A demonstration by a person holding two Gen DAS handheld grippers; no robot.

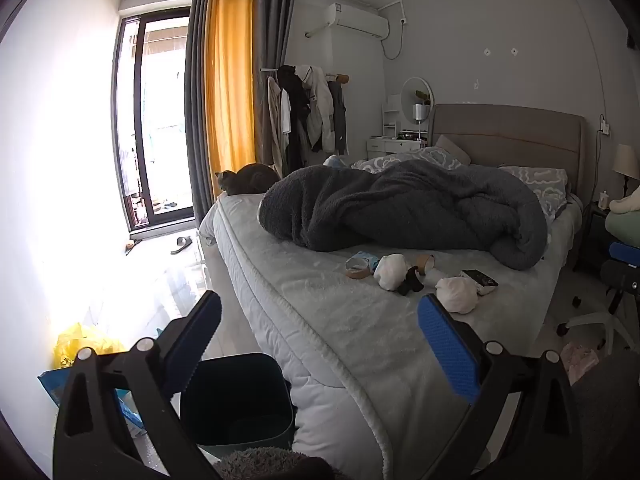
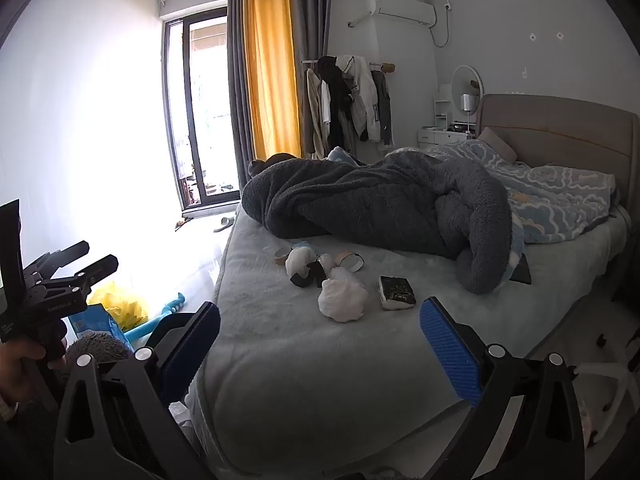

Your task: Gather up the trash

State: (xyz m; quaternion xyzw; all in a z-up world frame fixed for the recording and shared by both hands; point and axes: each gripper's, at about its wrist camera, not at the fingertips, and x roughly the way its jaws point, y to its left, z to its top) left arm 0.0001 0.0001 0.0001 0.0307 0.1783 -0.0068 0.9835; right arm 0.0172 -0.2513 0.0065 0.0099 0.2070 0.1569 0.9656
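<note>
White crumpled wads (image 2: 343,294) and tape rolls (image 1: 357,269) lie on bed (image 2: 280,360) | both claws, left claw (image 1: 320,344) and right claw (image 2: 320,350), gape empty, well apart from them | risk: soft wads slip; bin (image 1: 240,400) sits low beside mattress, drops may miss

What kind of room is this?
A bedroom, most likely: there's a big bed with a rumpled blanket, clothes on a rack, and a vanity mirror.

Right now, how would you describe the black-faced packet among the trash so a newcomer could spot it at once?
Start at the bed with its heaped dark grey blanket. On the bare mattress in front of that blanket lies a scatter of trash; the packet sits at its right end, beside a crumpled white wad. It alone is flat and rectangular, with a black top and white edges.
</note>
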